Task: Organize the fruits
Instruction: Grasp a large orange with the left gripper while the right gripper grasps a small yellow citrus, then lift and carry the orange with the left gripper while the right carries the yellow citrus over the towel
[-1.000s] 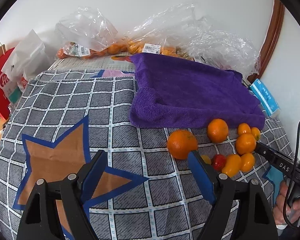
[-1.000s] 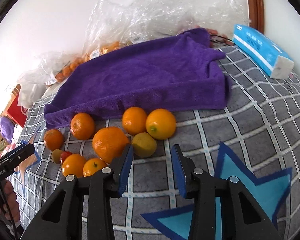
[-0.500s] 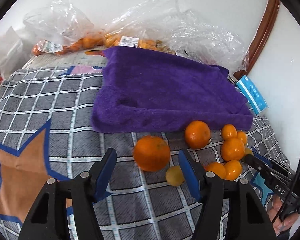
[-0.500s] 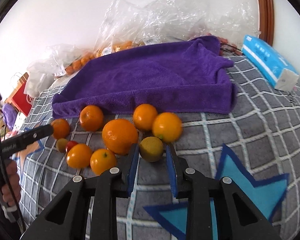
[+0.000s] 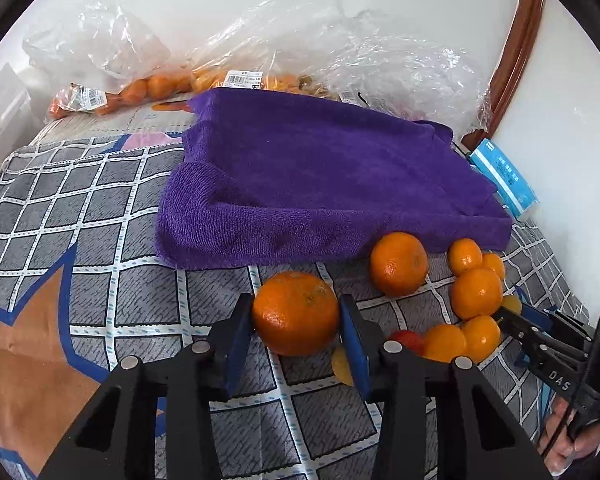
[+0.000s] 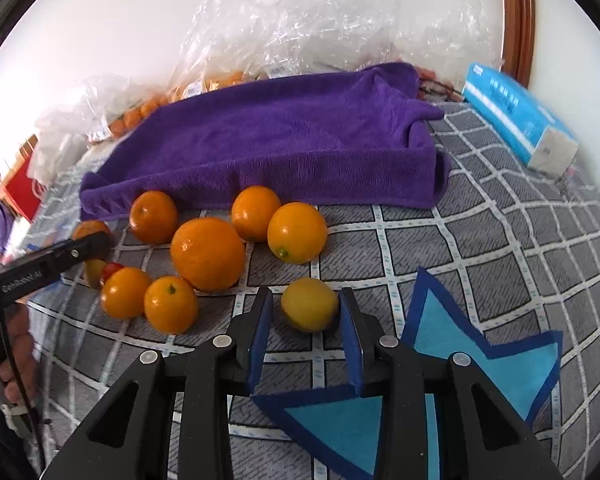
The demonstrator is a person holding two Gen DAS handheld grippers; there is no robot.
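Loose oranges lie on a grey checked cloth (image 5: 112, 240) in front of a purple towel (image 5: 320, 184). My left gripper (image 5: 296, 316) has the largest orange (image 5: 296, 312) between its blue pads; the jaws are closing and both pads touch its sides. In the right wrist view my right gripper (image 6: 306, 312) holds a small yellow fruit (image 6: 310, 310) that rests on the cloth. Its jaws are easing open a touch, with the pads against the fruit. More oranges (image 6: 206, 254) cluster to its left before the towel (image 6: 280, 148). A finger of the left gripper (image 6: 60, 260) reaches in there.
Clear plastic bags (image 5: 380, 60), some holding small oranges (image 5: 148, 84), line the wall behind the towel. A blue tissue pack (image 6: 516, 120) lies at the right, a red bag (image 6: 20, 184) at the far left. A wooden frame (image 5: 516, 52) leans at the right wall.
My left gripper has swung right and forward onto the largest orange and its jaws have narrowed round it. The right jaws have closed in on the small yellow fruit.
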